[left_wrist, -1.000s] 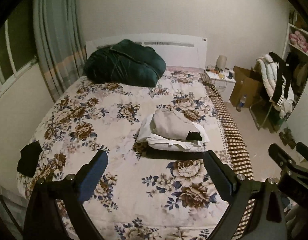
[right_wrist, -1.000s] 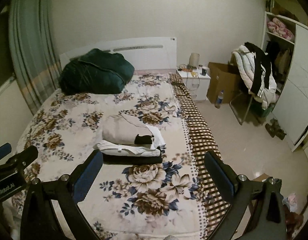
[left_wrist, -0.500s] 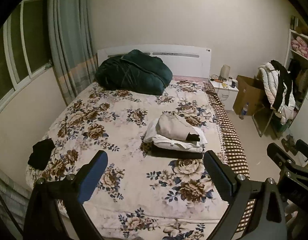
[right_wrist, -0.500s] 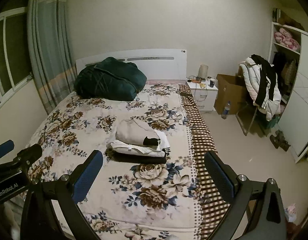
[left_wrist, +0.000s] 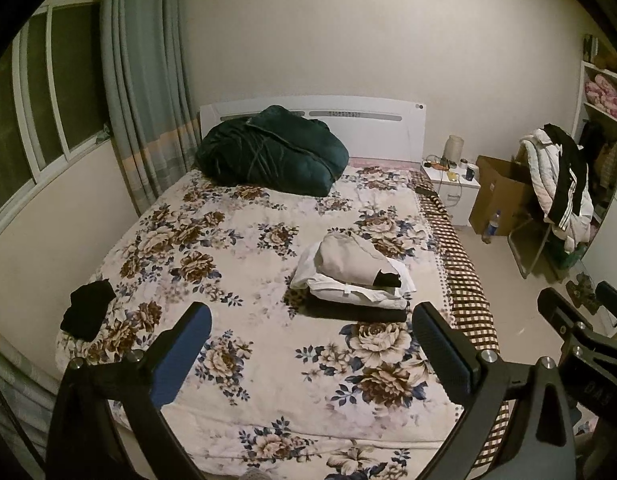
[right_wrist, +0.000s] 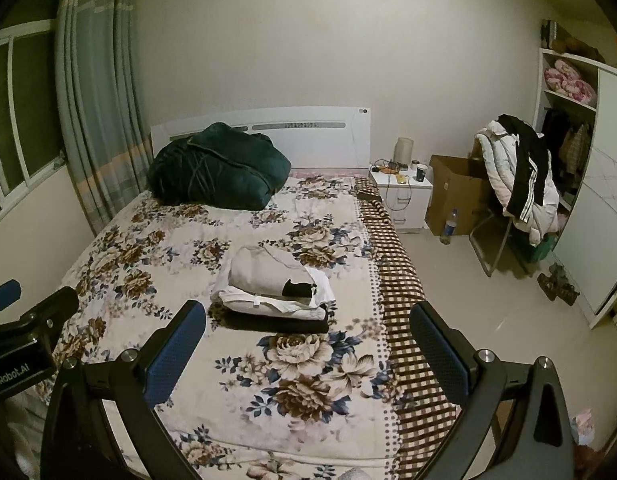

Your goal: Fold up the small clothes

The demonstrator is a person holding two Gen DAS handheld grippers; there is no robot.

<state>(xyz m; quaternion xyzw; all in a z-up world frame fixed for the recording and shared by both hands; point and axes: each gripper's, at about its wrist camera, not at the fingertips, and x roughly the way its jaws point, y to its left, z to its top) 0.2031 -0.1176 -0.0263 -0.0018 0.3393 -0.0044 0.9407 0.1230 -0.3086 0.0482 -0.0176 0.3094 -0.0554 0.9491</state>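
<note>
A stack of folded clothes [left_wrist: 350, 276] lies on the flowered bed [left_wrist: 236, 264]: a beige piece on top, white ones under it, a black one at the bottom. The stack also shows in the right wrist view [right_wrist: 274, 288]. A small black garment [left_wrist: 88, 310] lies at the bed's near left corner. My left gripper [left_wrist: 310, 340] is open and empty, held back over the foot of the bed. My right gripper [right_wrist: 306, 338] is open and empty, likewise back from the stack. Each gripper shows at the edge of the other's view.
A dark green quilt [left_wrist: 268, 156] is bunched at the headboard. A white nightstand [right_wrist: 402, 196], a cardboard box [right_wrist: 452, 194], a bottle [right_wrist: 448, 226] and a chair piled with coats [right_wrist: 516, 172] stand right of the bed. A window and curtain [left_wrist: 144, 92] are on the left.
Both grippers have pulled back and risen away from the bed, so the stack looks smaller and more of the room shows. Both stayed open and empty.
</note>
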